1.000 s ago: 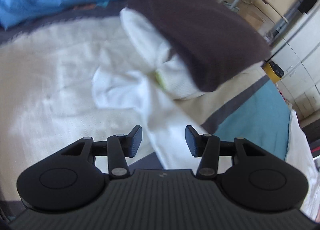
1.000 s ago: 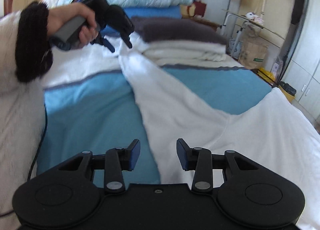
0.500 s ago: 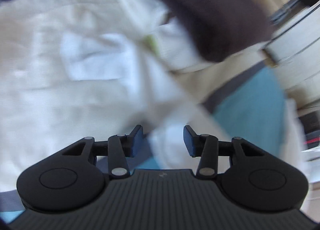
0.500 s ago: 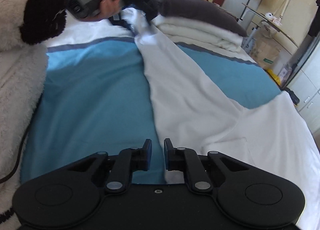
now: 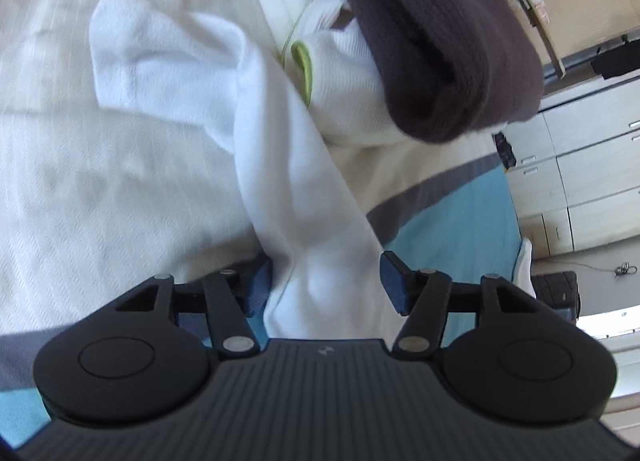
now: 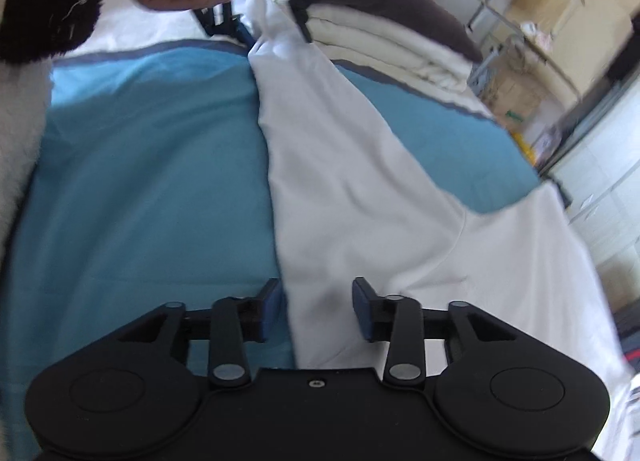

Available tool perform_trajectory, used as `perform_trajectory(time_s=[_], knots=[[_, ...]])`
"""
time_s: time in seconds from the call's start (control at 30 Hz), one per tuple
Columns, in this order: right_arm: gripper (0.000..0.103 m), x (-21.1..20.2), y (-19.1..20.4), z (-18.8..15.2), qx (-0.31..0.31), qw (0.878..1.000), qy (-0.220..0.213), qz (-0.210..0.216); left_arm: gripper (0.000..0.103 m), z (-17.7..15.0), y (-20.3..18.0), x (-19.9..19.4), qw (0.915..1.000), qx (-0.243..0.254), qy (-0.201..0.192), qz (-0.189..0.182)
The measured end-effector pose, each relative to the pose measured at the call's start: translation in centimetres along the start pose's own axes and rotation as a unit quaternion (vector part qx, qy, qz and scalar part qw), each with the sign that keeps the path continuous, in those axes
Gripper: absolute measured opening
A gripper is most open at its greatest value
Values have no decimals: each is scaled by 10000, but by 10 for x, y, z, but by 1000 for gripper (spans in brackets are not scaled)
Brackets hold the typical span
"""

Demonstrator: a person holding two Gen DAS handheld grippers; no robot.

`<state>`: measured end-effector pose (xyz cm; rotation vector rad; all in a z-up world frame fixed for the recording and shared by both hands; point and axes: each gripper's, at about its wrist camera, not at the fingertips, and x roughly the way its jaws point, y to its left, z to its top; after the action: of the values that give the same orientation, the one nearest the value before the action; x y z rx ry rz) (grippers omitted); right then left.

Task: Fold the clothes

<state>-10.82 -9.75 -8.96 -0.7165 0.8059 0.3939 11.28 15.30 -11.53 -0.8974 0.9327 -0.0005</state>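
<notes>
White garment (image 6: 360,181) lying stretched along blue bed (image 6: 140,181), far end beside folded pile (image 6: 400,37). Left gripper (image 5: 326,281) and right gripper (image 6: 316,309) both wide open, cloth sitting between fingers. Looks like grabbing step; next, squeeze both ends.

bed (image 6: 152,165) | blue cover | white garment (image 6: 360,181) spread | folded stack (image 6: 392,41)
</notes>
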Motion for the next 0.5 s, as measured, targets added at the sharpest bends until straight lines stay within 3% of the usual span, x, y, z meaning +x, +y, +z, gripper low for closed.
perform_trajectory(time_s=[0.07,0.13,0.17,0.23,0.33,0.43,0.5], knots=[[45,5,7,4,-451,9989,37,-118,66,0,-5,5,9997,174,-184,-9],[40,8,10,9,-795,9966,43,-211,8,-1,-19,9,9957,833,-341,236],[36,9,8,13,-828,9963,75,-216,9,-2,-23,7,9940,973,-431,252],[5,14,1,19,-645,9976,185,-195,9,-2,-30,3,9913,1135,-639,184],[5,11,-14,21,-86,9999,58,12,9,-3,-40,-3,9859,1376,-950,84],[7,-12,-33,27,886,9927,-381,725,9,-3,-50,-10,9788,1615,-1260,-18],[7,-13,-33,29,744,9929,-375,845,9,-4,-57,-14,9732,1773,-1465,-85]])
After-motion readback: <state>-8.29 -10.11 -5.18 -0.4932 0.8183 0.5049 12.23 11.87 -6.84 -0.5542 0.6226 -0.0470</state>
